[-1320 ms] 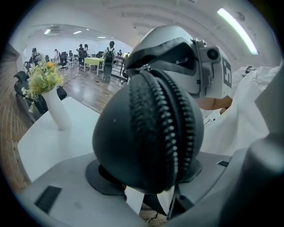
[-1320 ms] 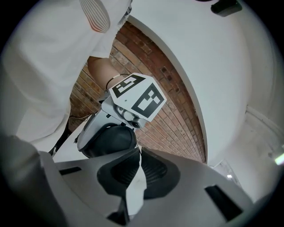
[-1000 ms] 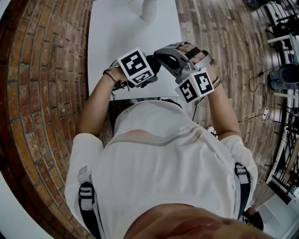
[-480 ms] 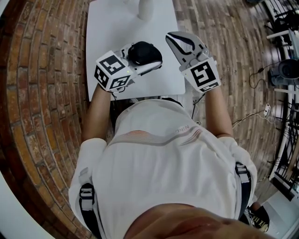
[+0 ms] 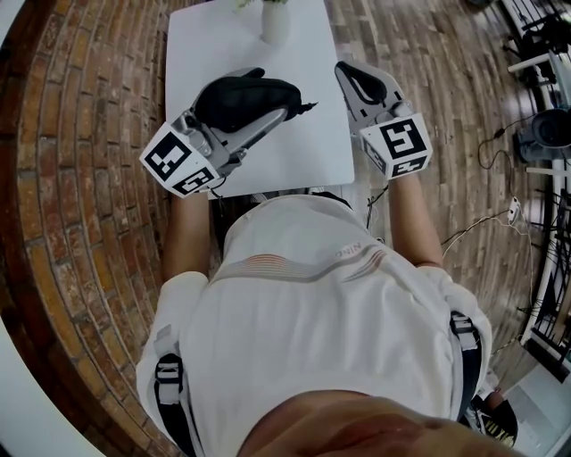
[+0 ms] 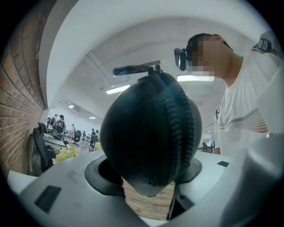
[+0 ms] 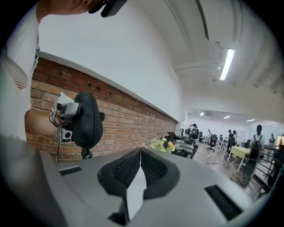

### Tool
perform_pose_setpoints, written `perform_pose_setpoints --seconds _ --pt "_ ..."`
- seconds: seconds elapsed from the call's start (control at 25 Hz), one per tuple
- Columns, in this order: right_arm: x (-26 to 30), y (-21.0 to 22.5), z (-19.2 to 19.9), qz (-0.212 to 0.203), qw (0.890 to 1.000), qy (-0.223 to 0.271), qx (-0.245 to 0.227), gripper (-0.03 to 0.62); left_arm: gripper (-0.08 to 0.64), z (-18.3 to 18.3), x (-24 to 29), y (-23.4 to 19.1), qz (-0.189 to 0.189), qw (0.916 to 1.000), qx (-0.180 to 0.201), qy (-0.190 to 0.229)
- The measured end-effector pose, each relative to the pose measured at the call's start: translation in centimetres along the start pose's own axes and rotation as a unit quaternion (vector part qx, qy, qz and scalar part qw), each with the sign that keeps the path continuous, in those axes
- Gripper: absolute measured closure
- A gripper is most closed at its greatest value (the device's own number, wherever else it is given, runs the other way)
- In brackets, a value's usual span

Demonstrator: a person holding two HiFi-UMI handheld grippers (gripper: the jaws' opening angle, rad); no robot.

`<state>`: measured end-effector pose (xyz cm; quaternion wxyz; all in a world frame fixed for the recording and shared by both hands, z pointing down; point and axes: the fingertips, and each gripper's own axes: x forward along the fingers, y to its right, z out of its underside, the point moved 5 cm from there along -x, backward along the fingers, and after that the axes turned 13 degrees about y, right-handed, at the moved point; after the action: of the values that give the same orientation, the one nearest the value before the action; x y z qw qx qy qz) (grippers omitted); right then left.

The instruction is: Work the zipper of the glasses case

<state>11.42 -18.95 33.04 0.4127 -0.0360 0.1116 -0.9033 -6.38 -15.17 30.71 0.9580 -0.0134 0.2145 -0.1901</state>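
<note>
The black glasses case (image 5: 243,96) is lifted off the white table (image 5: 308,152), with my left gripper (image 5: 268,109) shut on it. In the left gripper view the case (image 6: 142,128) fills the middle between the two jaws. Its zipper (image 6: 179,119) runs down the right side, and the pull tab (image 6: 133,69) sticks out at the top. My right gripper (image 5: 350,73) hangs to the right of the case, apart from it and shut on nothing. In the right gripper view its jaws (image 7: 140,153) meet, and the case (image 7: 87,122) hangs far off at the left.
A white vase (image 5: 275,20) with flowers (image 7: 159,144) stands at the table's far edge. Brick floor lies on both sides of the table. Cables and equipment (image 5: 544,143) sit at the right.
The two grippers were close together at the table's near edge. Now the left one has risen and swung left with the case, and the right one has moved off to the right.
</note>
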Motion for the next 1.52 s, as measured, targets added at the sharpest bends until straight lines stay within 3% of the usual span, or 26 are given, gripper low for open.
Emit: perform_pose_setpoints --seconds 0.08,0.16,0.32,0.52,0.8,0.92,1.52 --pt "-0.1 -0.1 0.1 0.004 1.0 0.004 0.005 0.537 0.288 -0.9 -0.3 -0.1 -0.022 0.9996 0.014 0.012" --pt "-0.3 0.0 0.3 0.017 1.0 0.008 0.012 0.54 0.288 -1.3 -0.8 -0.9 -0.082 0.9954 0.048 -0.001" --pt "-0.4 0.2 0.9 0.045 0.998 0.015 0.042 0.54 0.288 -1.2 -2.2 -2.8 -0.211 0.9717 0.096 -0.044" --pt "-0.5 0.3 1.1 0.059 0.996 0.02 0.058 0.541 0.288 -0.8 -3.9 -4.0 -0.282 0.9538 0.091 -0.051" --pt "-0.7 0.4 1.0 0.068 0.996 0.024 0.058 0.541 0.288 0.2 -5.9 -5.1 -0.347 0.9244 0.132 -0.086" --pt "-0.7 0.3 1.2 0.069 0.996 0.02 0.056 0.541 0.288 0.6 -6.6 -5.5 -0.365 0.9166 0.135 -0.094" --pt "0.0 0.8 1.6 0.061 0.997 0.016 0.053 0.54 0.288 1.2 -6.2 -6.5 -0.364 0.918 0.117 -0.105"
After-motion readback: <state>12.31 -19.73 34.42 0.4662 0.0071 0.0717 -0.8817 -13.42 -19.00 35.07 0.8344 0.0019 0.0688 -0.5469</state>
